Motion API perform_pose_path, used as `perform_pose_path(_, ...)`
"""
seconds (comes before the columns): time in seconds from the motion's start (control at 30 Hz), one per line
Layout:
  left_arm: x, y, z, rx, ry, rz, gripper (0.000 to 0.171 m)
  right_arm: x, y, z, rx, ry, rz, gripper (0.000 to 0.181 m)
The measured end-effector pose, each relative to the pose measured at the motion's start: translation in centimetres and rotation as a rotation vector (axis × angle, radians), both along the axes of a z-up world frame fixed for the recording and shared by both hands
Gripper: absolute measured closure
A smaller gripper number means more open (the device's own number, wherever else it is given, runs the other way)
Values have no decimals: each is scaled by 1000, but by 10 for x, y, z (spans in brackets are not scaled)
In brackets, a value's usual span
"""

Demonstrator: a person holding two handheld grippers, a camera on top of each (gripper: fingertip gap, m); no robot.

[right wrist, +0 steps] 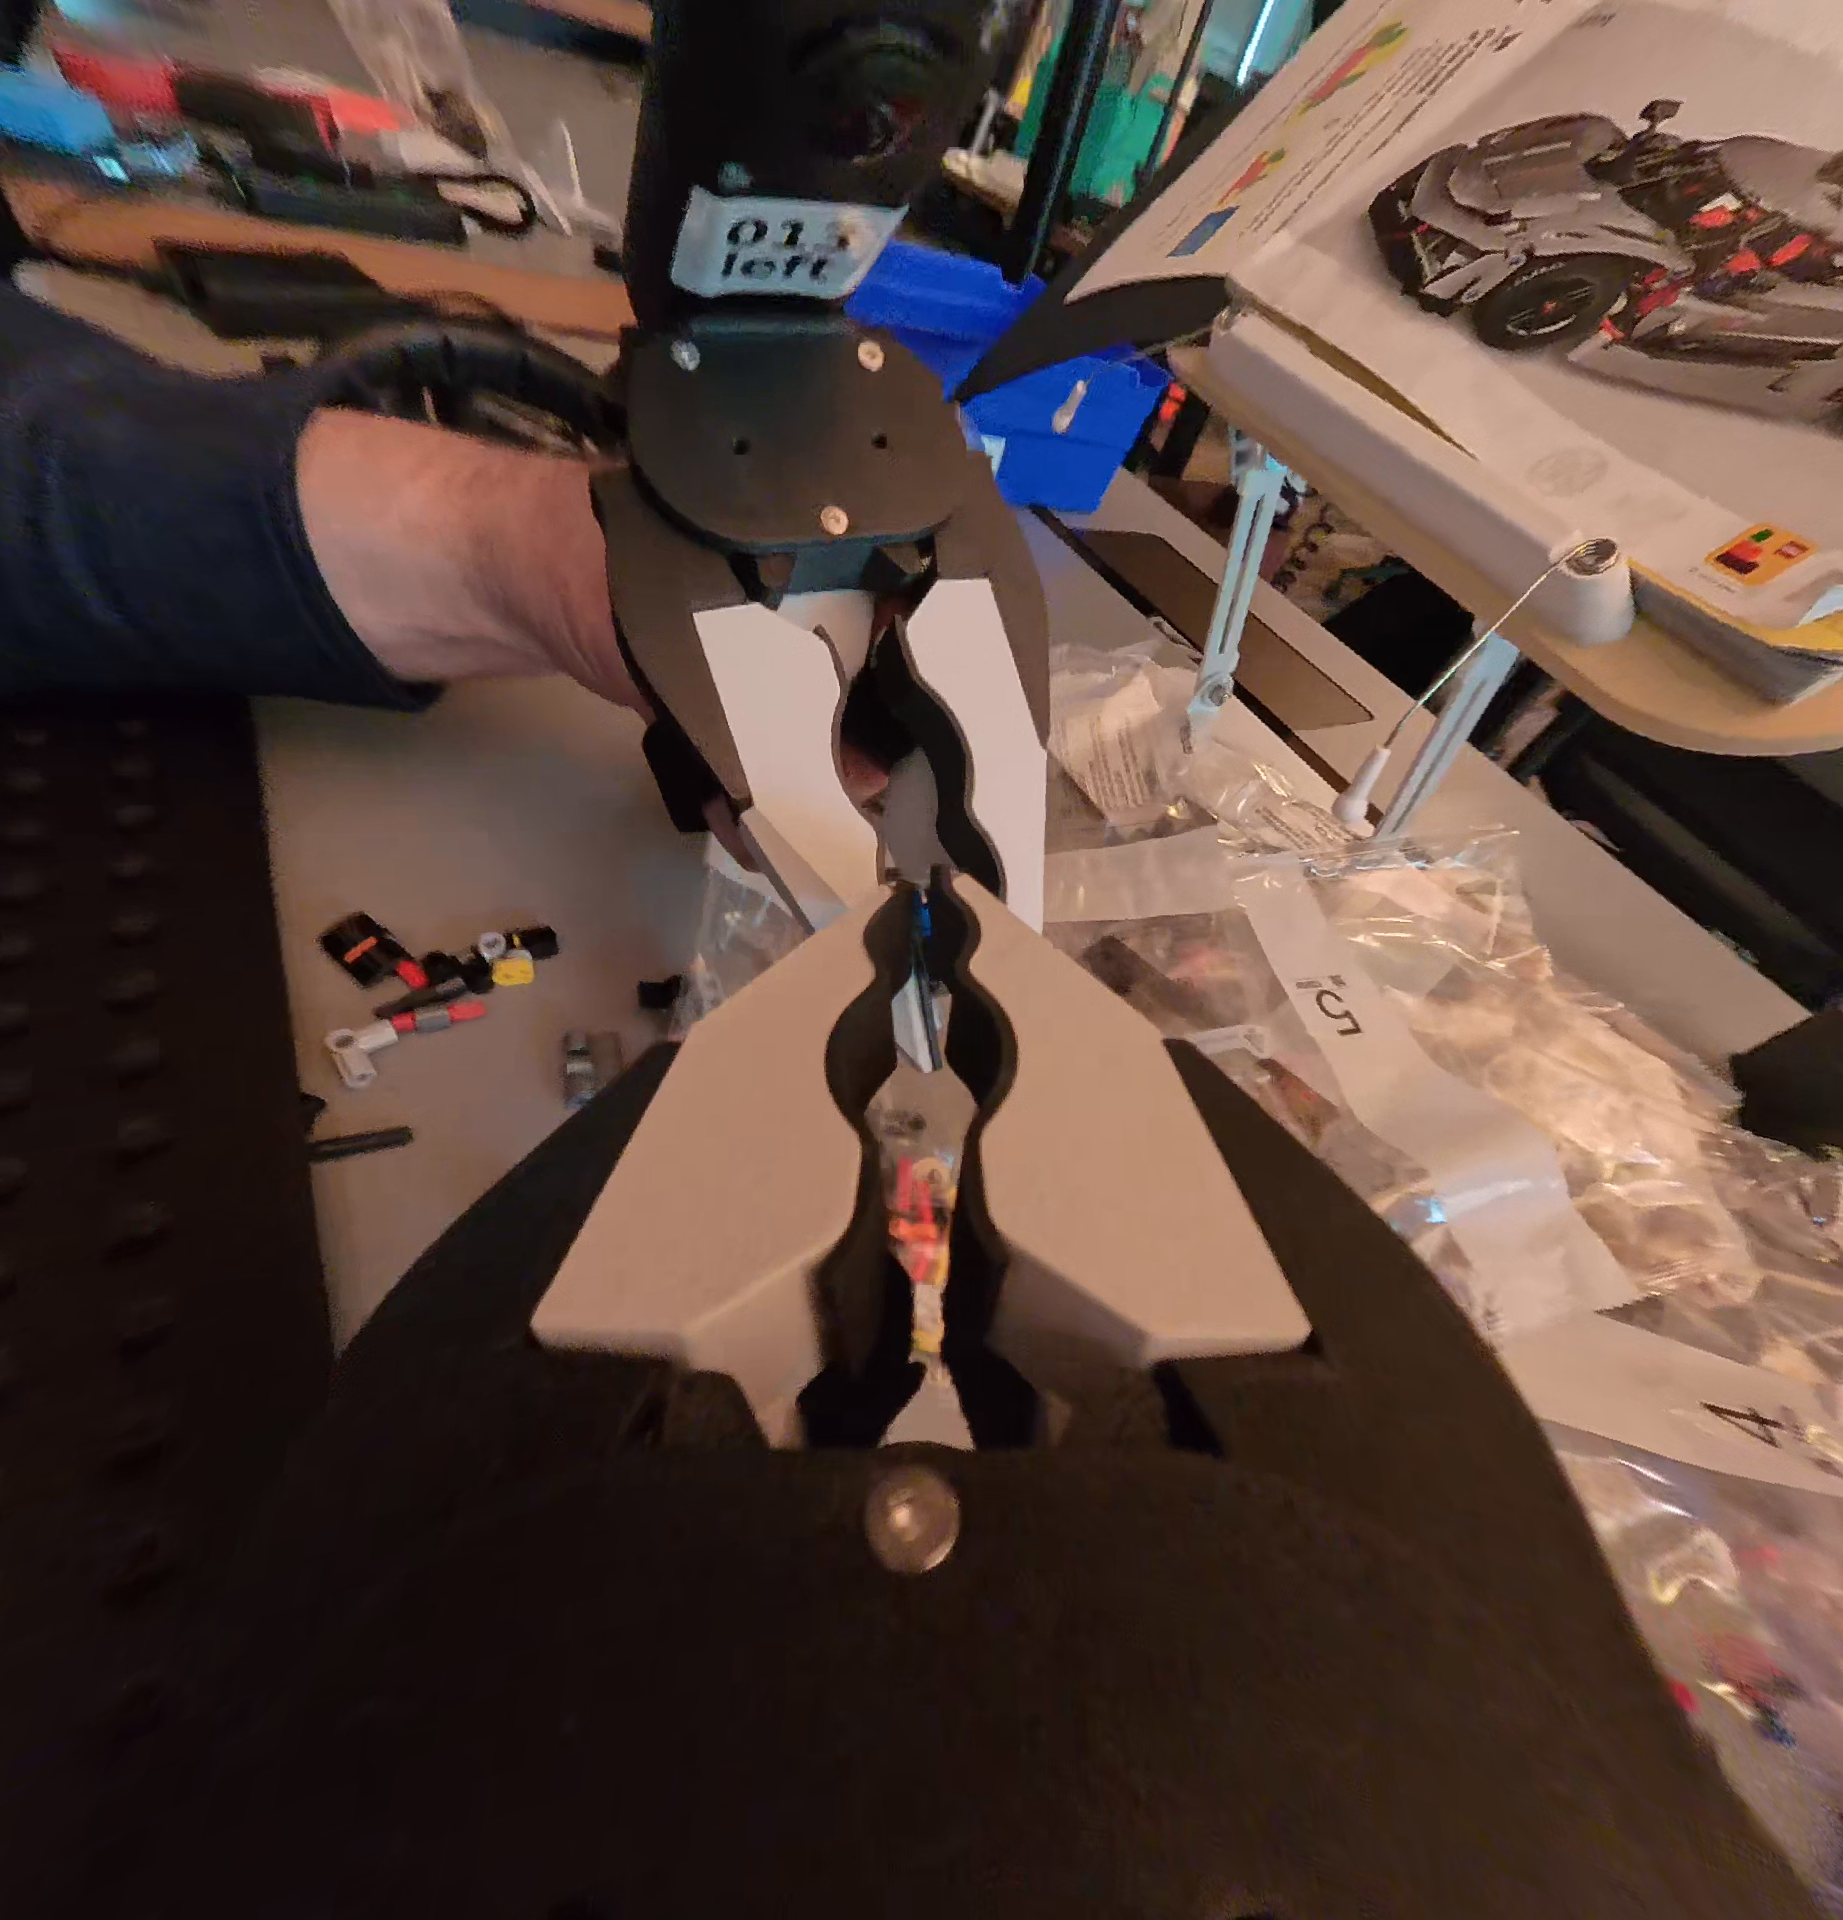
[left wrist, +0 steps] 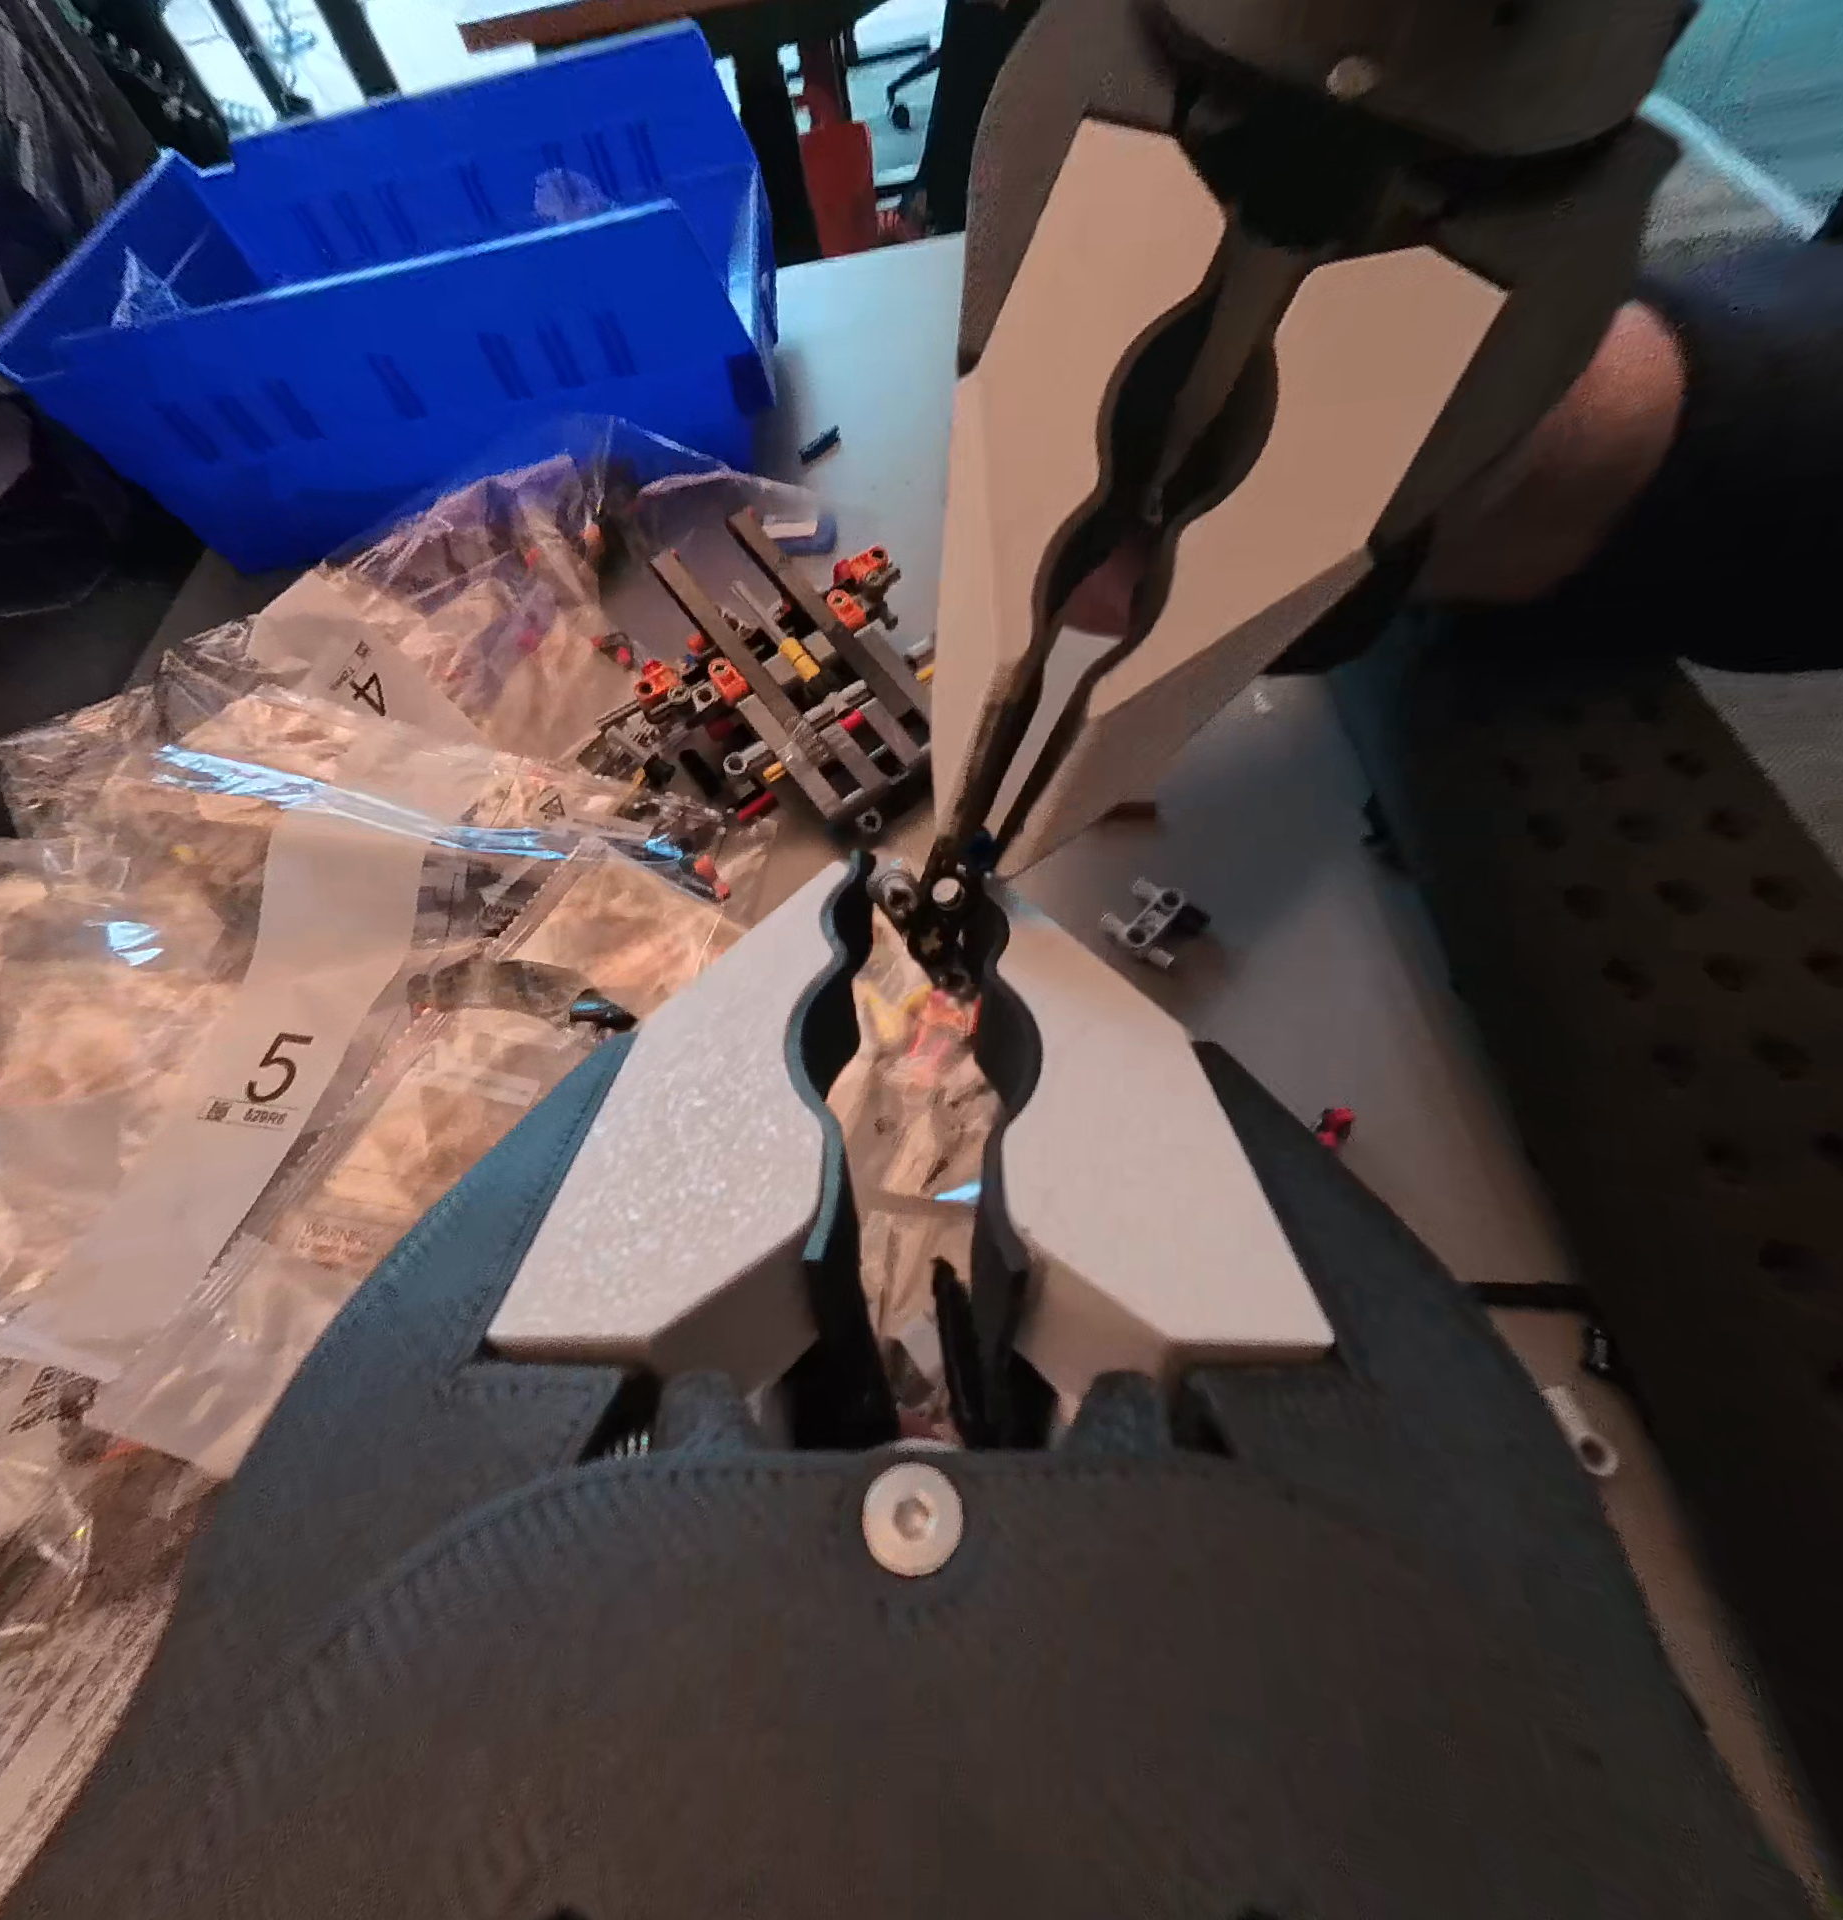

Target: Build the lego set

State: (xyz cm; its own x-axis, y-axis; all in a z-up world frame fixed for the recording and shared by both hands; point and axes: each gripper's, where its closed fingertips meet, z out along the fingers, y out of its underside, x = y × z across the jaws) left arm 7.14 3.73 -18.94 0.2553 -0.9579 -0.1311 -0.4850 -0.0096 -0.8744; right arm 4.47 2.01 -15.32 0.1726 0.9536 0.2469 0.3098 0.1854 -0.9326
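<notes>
Left gripper point(left wrist: 912, 883) pinches a small grey connector point(left wrist: 889, 890); right gripper point(right wrist: 922, 914) clamps a thin black beam point(left wrist: 943, 920). Align hole squarely, push gently.

Cluttered workshop, dim warm light
A pale counter point(left wrist: 1301, 831) edged by a dark perforated mat point(left wrist: 1644, 883); blue bins point(left wrist: 397, 343) behind, chair legs beyond.

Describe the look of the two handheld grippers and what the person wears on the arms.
Both the left gripper and the right gripper have black textured bodies with a central silver screw, pale grey wedge-shaped fingers and wavy black inner pads. Seen from the right wrist view, the left gripper carries a small grey tag on its handle. The person wears dark navy sleeves.
</notes>
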Motion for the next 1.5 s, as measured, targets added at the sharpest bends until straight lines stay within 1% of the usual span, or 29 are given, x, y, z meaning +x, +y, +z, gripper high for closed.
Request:
perform_pose_path(0.1, -1, -2, 2, 0, -8, -14, 156, -1, -1, 3, -48, 33, 14, 181)
perform_pose_path(0.17, -1, -3, 4, 4, -11, -18, 156, -1, -2, 4, -49, 39, 18, 181)
perform_pose_path(0.3, -3, -1, -8, 12, 58, -8, 157, -3, 0, -8, 89, -80, -29, 181)
perform_pose_path(0.37, -3, -2, -8, 18, 66, -15, 157, -3, -2, -7, 118, -86, -30, 181)
perform_pose_path(0.53, 0, -3, 1, 36, 35, -13, 157, -1, -2, 3, -76, 43, 29, 181)
perform_pose_path(0.6, -3, -1, -3, 63, 79, -2, 157, -2, -1, 0, -196, 75, 63, 181)
perform_pose_path(0.73, 0, -4, 5, 42, 8, -20, 157, -1, -2, 8, -363, 178, 125, 181)
perform_pose_path(0.83, 0, -2, 7, 13, -61, -18, 156, 2, 2, 8, -436, 208, 143, 181)
perform_pose_path(1.0, 0, -3, 20, -24, -162, -28, 155, 9, 4, 16, -500, 284, 169, 181)
perform_pose_path(1.3, -1, -3, 18, -23, -156, -27, 155, 10, 4, 12, -449, 247, 153, 181)
perform_pose_path(1.4, -3, -2, 14, 13, -102, -19, 155, 9, 4, 8, -432, 221, 144, 181)
perform_pose_path(1.5, -4, -2, 14, 29, -85, -15, 156, 9, 2, 10, -384, 222, 139, 181)
